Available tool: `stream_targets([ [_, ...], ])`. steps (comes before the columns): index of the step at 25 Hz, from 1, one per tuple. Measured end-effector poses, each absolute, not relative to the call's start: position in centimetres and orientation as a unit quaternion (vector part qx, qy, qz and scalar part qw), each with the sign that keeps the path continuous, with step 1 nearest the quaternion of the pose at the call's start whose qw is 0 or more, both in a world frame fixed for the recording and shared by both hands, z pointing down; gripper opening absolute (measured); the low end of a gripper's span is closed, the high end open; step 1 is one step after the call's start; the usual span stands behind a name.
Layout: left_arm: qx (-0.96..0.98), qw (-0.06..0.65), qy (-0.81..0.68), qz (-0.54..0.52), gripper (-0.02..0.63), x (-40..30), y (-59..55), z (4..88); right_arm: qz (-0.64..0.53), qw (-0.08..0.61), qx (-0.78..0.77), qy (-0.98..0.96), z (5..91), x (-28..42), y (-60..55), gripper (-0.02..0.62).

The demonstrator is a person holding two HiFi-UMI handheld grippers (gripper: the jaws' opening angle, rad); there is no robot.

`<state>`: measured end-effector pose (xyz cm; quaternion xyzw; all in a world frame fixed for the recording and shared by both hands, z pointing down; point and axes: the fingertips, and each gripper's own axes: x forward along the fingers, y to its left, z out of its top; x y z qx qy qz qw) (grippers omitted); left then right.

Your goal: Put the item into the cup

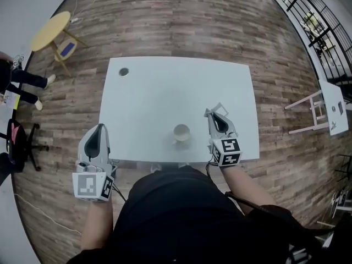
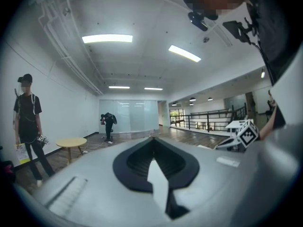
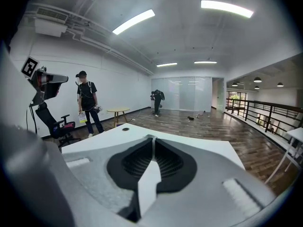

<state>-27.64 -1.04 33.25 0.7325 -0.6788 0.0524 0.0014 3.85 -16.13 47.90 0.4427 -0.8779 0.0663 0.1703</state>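
Grey-and-black, our right gripper (image 3: 152,141) sits closed on nothing, and our left gripper (image 2: 151,140) likewise. Near the right one, the small beige round cup (image 1: 181,132) stands by the front edge of the white rectangular table (image 1: 165,92); we cannot tell what it holds.

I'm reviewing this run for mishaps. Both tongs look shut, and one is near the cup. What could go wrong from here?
1. The cup stands close to the near edge of the table, with the right tongs just beside it. A sideways swing could knock it off.
2. Both tongs are shut and empty, the left tongs are off the table's side, and no item shows anywhere, so the task may stall.
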Motion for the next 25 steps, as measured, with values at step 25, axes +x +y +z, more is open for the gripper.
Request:
stream_targets([
  [25,0.690,0.011,-0.722,0.042,0.000,-31.4,3.4,33.9,0.046,0.171,0.367,-0.913,47.5,-3.4,-15.0,0.018],
])
